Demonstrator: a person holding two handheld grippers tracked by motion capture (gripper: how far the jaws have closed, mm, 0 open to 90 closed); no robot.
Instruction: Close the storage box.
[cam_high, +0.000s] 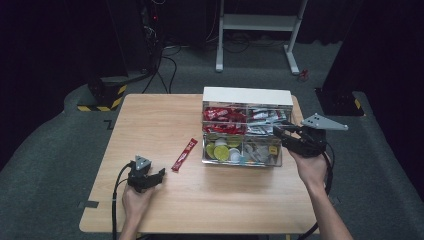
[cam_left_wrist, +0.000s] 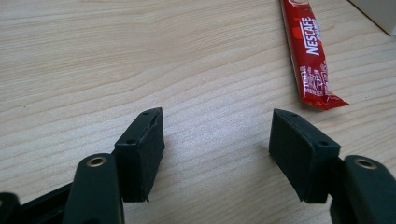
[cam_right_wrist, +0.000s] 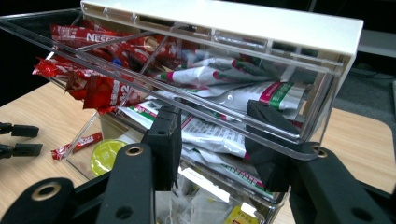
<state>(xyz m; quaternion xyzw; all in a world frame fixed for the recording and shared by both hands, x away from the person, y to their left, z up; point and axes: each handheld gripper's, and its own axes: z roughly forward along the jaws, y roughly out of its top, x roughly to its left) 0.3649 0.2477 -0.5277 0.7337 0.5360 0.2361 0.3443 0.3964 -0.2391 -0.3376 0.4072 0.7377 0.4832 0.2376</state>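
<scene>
Left hand-held gripper (cam_left_wrist: 217, 135) jaws wide, nothing between them, low over the surface (cam_high: 150, 125); red Nescafe stick (cam_left_wrist: 310, 56) lies just beside, untouched. Right hand-held gripper (cam_right_wrist: 215, 140) clamps the clear lid edge (cam_right_wrist: 280, 135) of the sachet box (cam_high: 247, 96).

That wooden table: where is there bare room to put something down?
The wooden table is bare across its far-left half, beyond the red coffee stick sachet, and along the near edge between the two hands. It is crowded at the clear plastic organiser box.
</scene>
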